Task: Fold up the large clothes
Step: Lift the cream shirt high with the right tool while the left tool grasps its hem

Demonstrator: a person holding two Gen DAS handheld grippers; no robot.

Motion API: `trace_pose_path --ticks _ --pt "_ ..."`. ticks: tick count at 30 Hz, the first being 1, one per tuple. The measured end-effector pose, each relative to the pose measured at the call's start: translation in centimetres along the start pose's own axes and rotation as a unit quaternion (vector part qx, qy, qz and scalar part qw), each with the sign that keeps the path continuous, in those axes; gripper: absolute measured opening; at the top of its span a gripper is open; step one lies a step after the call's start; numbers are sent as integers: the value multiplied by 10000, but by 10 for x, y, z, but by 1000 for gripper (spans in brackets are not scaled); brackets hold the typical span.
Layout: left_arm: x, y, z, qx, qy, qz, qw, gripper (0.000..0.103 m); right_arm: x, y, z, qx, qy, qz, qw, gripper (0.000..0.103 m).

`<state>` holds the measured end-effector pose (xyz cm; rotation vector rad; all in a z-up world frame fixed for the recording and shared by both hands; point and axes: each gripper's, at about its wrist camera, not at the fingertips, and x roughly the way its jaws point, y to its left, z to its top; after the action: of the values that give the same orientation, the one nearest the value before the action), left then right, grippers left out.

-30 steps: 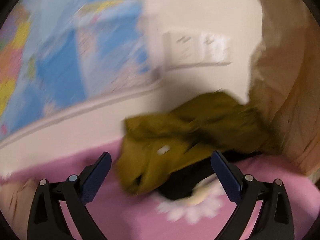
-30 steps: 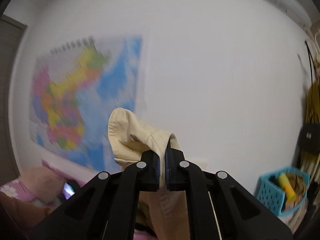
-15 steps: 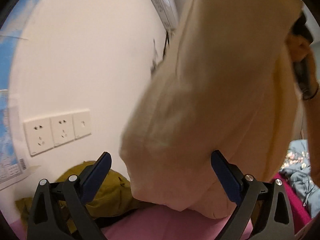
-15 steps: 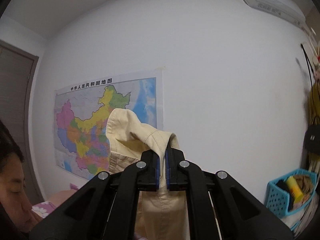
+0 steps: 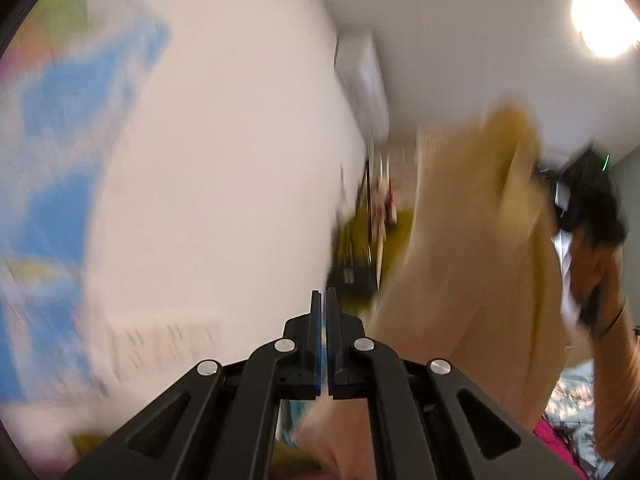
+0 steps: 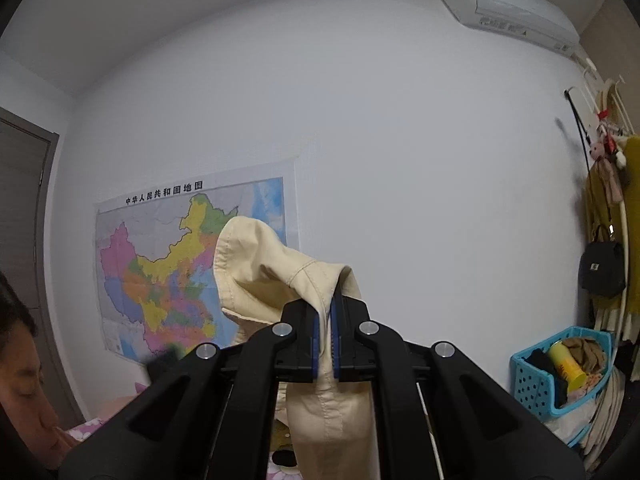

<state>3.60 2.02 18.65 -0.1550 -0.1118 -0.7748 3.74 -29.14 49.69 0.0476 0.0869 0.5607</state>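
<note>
Right claw (image 6: 325, 334) is clenched on a seamed edge of the cream garment (image 6: 276, 276), holding it high in front of the white wall (image 6: 380, 160), just right of the map (image 6: 168, 276), so the rest can drop free below. Left claw (image 5: 323, 338) shows its blue pads pressed together; the blurred view shows cream cloth passing under its frame, but I cannot tell whether any is pinched between the pads. In that left view the garment hangs as one broad sheet to the right, up by the person's hand (image 5: 596, 280). Looks like a lift to spread it before the first fold. Plenty of open wall between the map and the blue basket (image 6: 560, 368) for swinging the cloth.
</note>
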Motion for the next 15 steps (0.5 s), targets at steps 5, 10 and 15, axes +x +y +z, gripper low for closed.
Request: trace_pose_path --ticks 5,10,15 --pt "-33 -3 1 473 66 -35 9989 81 6 11 -2 -98 228 80 9997 5" --pt "17 -35 -70 988 1116 -521 9875 82 4 14 -2 -77 278 236 9993 5" --pt "84 -32 -109 1065 1550 -527 9808 94 3 19 -4 -194 375 288 9987 5"
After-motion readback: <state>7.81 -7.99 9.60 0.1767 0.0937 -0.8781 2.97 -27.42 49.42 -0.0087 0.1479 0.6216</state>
